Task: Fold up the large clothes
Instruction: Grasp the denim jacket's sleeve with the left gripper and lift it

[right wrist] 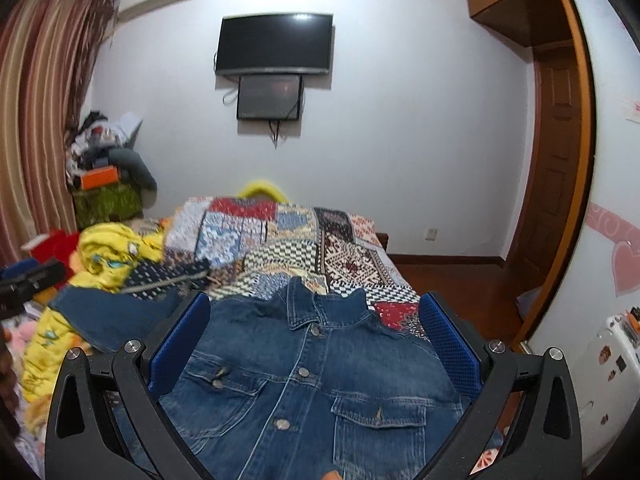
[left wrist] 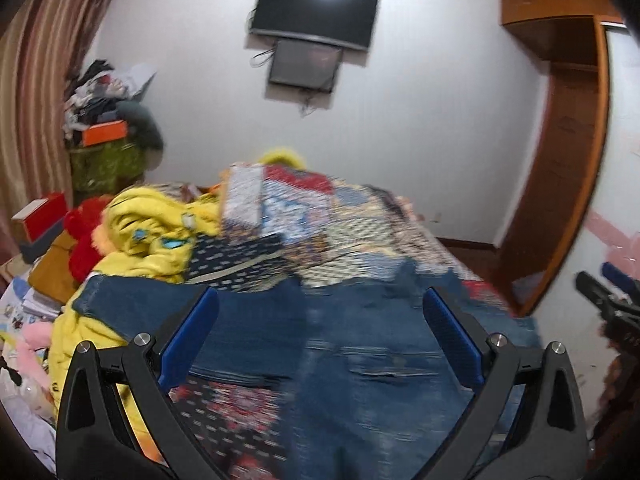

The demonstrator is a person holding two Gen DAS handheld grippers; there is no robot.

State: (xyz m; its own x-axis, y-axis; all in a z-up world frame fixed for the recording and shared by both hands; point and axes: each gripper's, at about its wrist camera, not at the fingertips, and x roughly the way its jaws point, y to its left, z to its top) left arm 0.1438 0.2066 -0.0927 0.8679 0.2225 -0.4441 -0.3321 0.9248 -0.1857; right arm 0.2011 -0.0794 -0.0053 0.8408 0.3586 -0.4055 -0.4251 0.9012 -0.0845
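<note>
A blue denim jacket lies front up, buttoned, on the patchwork bedspread. The right tongs hang over it spread wide and empty; the left tongs likewise gape empty. A yellow garment lies crumpled at the left.

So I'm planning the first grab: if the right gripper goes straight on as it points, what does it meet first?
Most likely the denim jacket, lying buttoned and front up between the open fingers of the right gripper. Depth is unclear.
</note>
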